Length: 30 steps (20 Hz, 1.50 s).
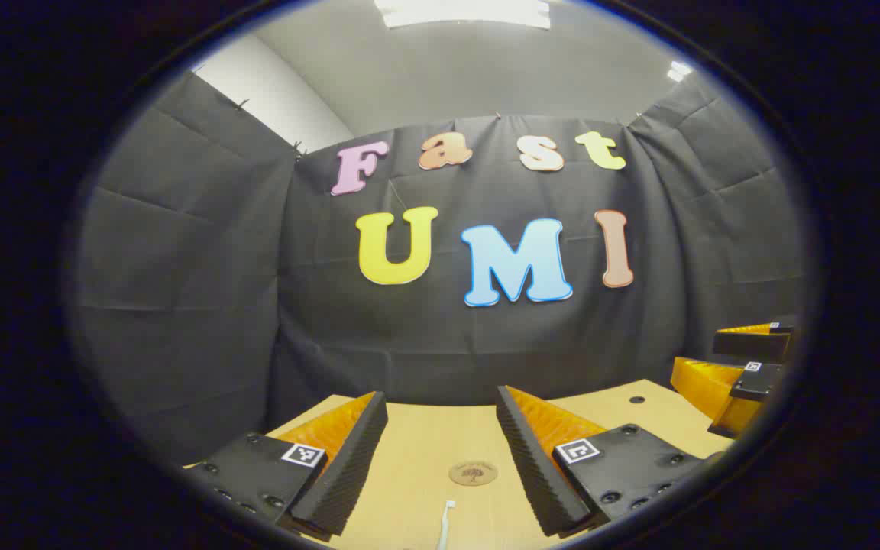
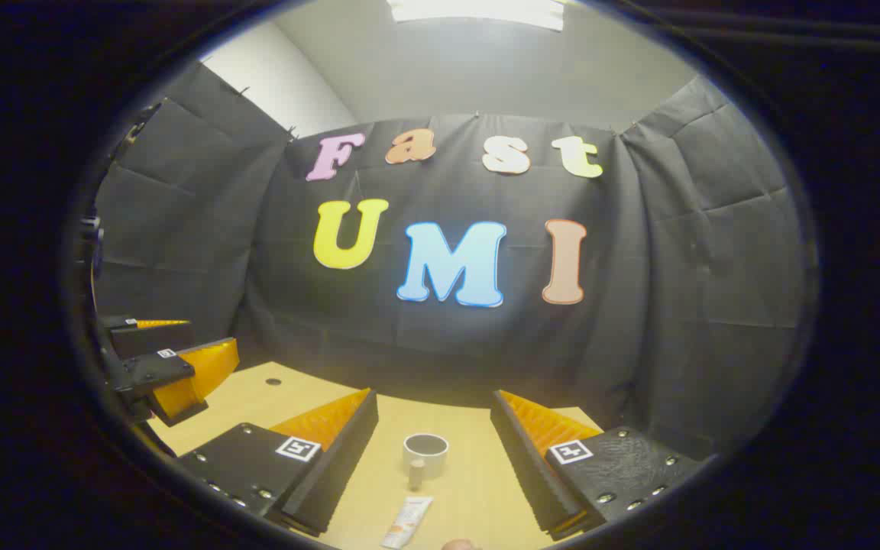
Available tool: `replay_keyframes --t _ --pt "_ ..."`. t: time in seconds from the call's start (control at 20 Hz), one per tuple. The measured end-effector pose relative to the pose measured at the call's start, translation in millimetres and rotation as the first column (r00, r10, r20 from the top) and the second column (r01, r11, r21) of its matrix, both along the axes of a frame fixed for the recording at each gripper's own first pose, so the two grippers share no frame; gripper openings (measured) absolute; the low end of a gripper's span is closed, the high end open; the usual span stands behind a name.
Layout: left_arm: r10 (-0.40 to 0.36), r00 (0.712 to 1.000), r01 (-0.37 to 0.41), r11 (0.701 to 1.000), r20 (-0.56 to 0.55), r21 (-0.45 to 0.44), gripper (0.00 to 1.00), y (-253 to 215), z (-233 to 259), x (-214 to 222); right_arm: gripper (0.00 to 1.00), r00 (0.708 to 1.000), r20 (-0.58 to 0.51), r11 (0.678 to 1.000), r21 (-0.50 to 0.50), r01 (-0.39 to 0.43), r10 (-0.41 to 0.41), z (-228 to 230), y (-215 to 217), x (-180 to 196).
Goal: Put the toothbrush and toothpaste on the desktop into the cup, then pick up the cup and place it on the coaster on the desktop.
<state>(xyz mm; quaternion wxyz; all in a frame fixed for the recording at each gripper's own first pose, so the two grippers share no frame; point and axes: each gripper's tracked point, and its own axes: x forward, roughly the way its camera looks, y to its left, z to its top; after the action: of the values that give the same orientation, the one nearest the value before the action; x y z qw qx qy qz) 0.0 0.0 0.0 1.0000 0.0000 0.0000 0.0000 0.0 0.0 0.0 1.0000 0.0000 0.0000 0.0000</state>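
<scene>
Left gripper view: the left gripper (image 1: 440,458) has its fingers spread wide, holding nothing.
Coaster (image 1: 473,473): flat on the desk (image 1: 417,443), between the fingers.
Toothbrush (image 1: 446,523): near the desk's front edge.
Right gripper view: the right gripper (image 2: 434,451) has its fingers spread, holding nothing.
Cup (image 2: 425,452): upright mid-desk.
Toothpaste (image 2: 407,522): lying just in front of the cup.

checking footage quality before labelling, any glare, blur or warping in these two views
Left gripper view: strong fisheye bowing, ceiling light blown out, toothbrush and coaster reasonably sharp. Right gripper view: same bowing, a soft haze of glare under the ceiling panel, cup and toothpaste slightly soft.
</scene>
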Motion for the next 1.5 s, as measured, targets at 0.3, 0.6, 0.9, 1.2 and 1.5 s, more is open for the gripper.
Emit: replay_keyframes --t 0.3,0.6,0.9,1.2,1.5 --pt "-0.083 0.995 0.083 0.997 -0.060 -0.001 0.93 -8.6 -13.6 15.0 0.93 0.989 -0.124 0.995 0.045 0.088 -0.082 -23.2 -21.0 14.3" --pt "-0.112 0.990 0.112 0.994 -0.090 -0.009 0.94 -12.8 -26.0 46.6 0.93 0.966 -0.231 0.992 0.010 0.126 -0.120 -47.1 -29.2 22.4" --pt "-0.164 0.976 0.160 0.986 -0.143 -0.042 0.94 -24.6 -44.1 52.2 0.93 0.946 -0.310 0.996 -0.021 0.090 -0.092 -65.7 -17.7 35.2" --pt "-0.193 0.932 0.184 0.981 -0.305 -0.058 0.94 -28.4 -93.3 58.6 0.93 0.877 -0.480 0.999 0.025 0.038 -0.022 -109.3 0.8 49.3" --pt "-0.206 0.820 0.172 0.979 -0.534 -0.113 0.95 -30.0 -162.7 57.2 0.93 0.766 -0.641 0.996 0.086 0.013 0.045 -151.3 14.4 53.3"
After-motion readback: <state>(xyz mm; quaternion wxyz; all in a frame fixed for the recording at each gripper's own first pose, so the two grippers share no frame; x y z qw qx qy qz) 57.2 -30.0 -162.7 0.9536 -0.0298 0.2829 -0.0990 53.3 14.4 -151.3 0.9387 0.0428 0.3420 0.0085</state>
